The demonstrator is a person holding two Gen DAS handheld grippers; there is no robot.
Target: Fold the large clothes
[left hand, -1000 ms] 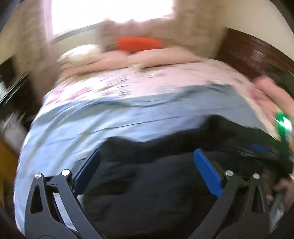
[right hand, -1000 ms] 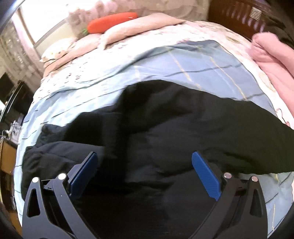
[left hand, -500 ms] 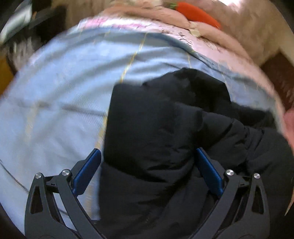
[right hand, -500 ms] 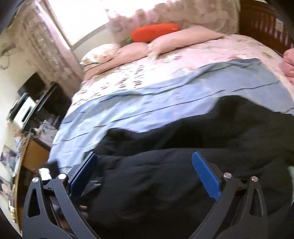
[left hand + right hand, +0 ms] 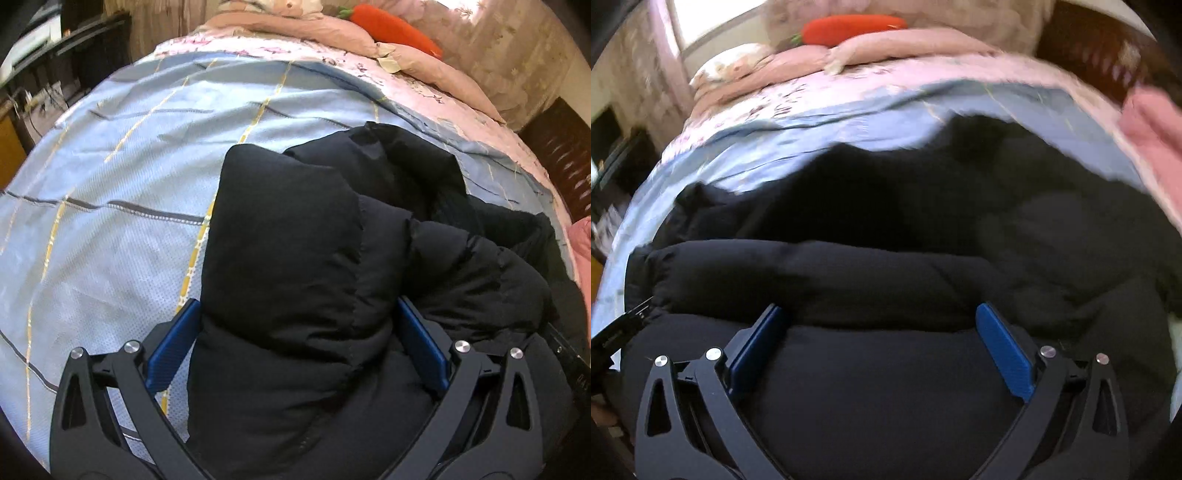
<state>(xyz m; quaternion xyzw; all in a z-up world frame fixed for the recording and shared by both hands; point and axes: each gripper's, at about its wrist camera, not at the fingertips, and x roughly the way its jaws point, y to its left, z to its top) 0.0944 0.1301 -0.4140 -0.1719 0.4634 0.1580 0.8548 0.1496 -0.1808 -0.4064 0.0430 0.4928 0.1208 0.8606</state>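
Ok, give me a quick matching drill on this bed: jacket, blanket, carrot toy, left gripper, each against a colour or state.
Things:
1. jacket
2. blanket
3. carrot toy
4. left gripper

Colours or states:
A. orange, at the pillows
B. open, straddling a puffy black fold
C. black, bunched on the bed
D. light blue with yellow and grey lines

Pairs: 1-C, 2-D, 3-A, 4-B

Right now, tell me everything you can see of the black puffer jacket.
The black puffer jacket is quilted, matte and padded, lying bunched on the blue checked bedspread. One stitched panel bulges up between the open fingers of the left gripper; the right gripper, also open, straddles another padded fold. Its far edge lies short of the pink floral sheet.
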